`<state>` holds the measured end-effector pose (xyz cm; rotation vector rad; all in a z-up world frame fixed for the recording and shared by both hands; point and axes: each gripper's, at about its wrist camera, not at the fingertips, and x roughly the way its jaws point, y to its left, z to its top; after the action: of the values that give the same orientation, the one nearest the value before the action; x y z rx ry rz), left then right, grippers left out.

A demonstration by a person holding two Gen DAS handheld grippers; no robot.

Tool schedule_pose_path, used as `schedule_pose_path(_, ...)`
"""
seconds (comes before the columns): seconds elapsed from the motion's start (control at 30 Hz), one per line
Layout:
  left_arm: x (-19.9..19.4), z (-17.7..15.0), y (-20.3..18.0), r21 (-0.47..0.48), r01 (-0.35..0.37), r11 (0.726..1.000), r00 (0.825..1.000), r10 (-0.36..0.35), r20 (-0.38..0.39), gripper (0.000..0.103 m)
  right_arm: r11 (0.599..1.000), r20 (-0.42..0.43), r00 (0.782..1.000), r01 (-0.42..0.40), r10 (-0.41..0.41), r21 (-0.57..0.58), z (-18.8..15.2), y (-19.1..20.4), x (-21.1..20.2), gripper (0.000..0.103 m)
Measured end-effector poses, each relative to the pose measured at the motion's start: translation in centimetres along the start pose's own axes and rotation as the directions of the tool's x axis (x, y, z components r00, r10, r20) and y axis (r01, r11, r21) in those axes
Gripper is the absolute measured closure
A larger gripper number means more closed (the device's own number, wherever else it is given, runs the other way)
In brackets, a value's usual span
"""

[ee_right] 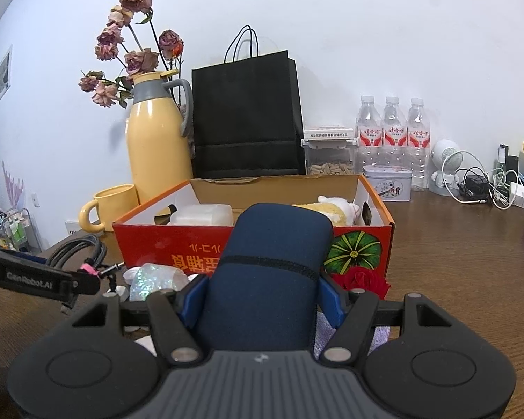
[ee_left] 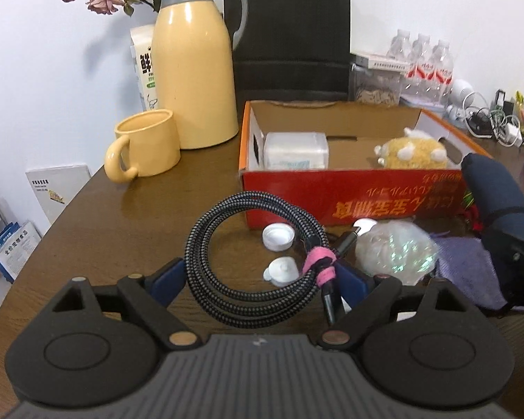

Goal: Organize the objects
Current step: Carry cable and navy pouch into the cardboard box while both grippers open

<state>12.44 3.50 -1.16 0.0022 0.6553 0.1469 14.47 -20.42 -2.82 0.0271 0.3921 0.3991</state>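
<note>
A black braided cable coil [ee_left: 206, 241] with a pink tie sits between the blue pads [ee_left: 167, 279] of my left gripper [ee_left: 262, 274], which is shut on it, just above the brown table [ee_left: 115, 223]. My right gripper [ee_right: 263, 293] is shut on a dark blue soft case [ee_right: 272, 262], held in front of the red cardboard box [ee_right: 178, 237]. The box [ee_left: 349, 192] holds a clear plastic container [ee_left: 296, 150] and a yellow plush toy [ee_left: 414, 153]. Two white caps [ee_left: 277, 236], a shiny plastic bag [ee_left: 394, 248] and a purple cloth [ee_left: 468, 265] lie before the box.
A yellow thermos [ee_left: 195, 70] and a yellow mug [ee_left: 146, 145] stand left of the box, with a black paper bag [ee_left: 290, 35] behind it. Water bottles [ee_right: 391, 132], a tin [ee_right: 387, 183] and tangled chargers [ee_right: 482, 185] line the back right. The table's edge curves away at the left.
</note>
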Motion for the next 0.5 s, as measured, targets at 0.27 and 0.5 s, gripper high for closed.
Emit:
schedule_pose_path(0.27,-0.6,2.7,-1.0,-0.004,0.043,0.999,0.997,-0.042,0.072,0.012,1.0,0.021,1.0,-0.019,0.02,-0.018,1.5,0.2,-0.3,0.038)
schedule_pose_path(0.5,0.6,6.5,-2.5,-0.008,0.077,0.997,0.988,-0.075,0.138,0.012,0.997,0.048,0.999,-0.017,0.021,-0.072,5.1,0.6,1.4,0.038)
